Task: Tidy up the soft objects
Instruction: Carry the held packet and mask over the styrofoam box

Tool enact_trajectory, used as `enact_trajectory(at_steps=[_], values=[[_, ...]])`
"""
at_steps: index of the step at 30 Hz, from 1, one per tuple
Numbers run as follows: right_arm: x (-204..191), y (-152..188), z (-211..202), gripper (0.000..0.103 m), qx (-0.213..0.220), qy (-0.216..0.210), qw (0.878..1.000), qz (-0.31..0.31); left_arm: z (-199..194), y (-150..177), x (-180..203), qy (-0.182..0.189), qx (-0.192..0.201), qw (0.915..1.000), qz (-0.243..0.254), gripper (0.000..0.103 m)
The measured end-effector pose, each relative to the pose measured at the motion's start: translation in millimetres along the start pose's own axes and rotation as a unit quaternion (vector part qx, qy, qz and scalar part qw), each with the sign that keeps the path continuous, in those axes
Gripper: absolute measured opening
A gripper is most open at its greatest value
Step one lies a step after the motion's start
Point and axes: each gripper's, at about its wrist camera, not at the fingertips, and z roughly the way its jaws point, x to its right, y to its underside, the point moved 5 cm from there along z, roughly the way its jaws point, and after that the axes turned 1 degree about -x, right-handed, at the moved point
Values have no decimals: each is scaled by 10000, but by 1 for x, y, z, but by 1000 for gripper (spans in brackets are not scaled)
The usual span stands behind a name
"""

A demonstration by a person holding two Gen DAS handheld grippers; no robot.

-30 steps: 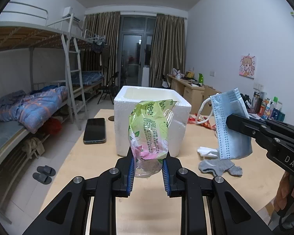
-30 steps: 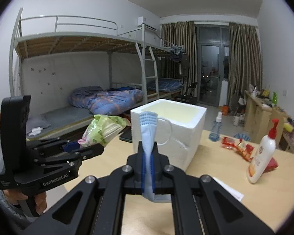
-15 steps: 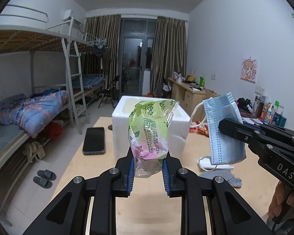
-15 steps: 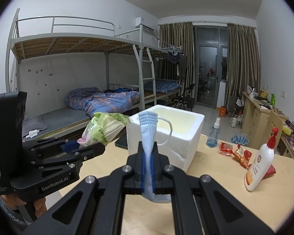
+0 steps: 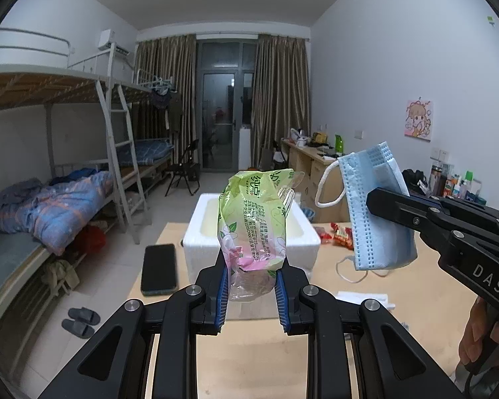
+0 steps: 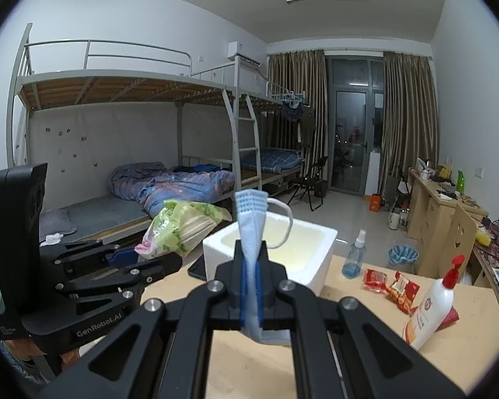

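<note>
Your left gripper pinches the green tissue pack mid-frame; your right gripper clamps the blue face mask, both raised, probably to clear the foam box rim.

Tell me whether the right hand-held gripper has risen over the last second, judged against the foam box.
Yes. The right hand-held gripper with the face mask has risen: the foam box now sits lower, more of its inside visible.

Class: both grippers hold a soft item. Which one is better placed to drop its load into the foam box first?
Probably the left gripper: its green tissue pack lines up directly before the open foam box. The right gripper holds the face mask off to the box's right.
</note>
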Motion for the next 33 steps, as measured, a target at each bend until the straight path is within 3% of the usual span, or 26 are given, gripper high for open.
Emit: enact_trajectory(at_steps=[17, 33], values=[[16, -25, 22, 7, 133, 79, 9999, -34, 36, -35, 0, 153, -72, 9998, 56, 26], [43, -28, 64, 7, 81, 112, 9999, 24, 108, -54, -2, 109, -304, 9994, 100, 26]])
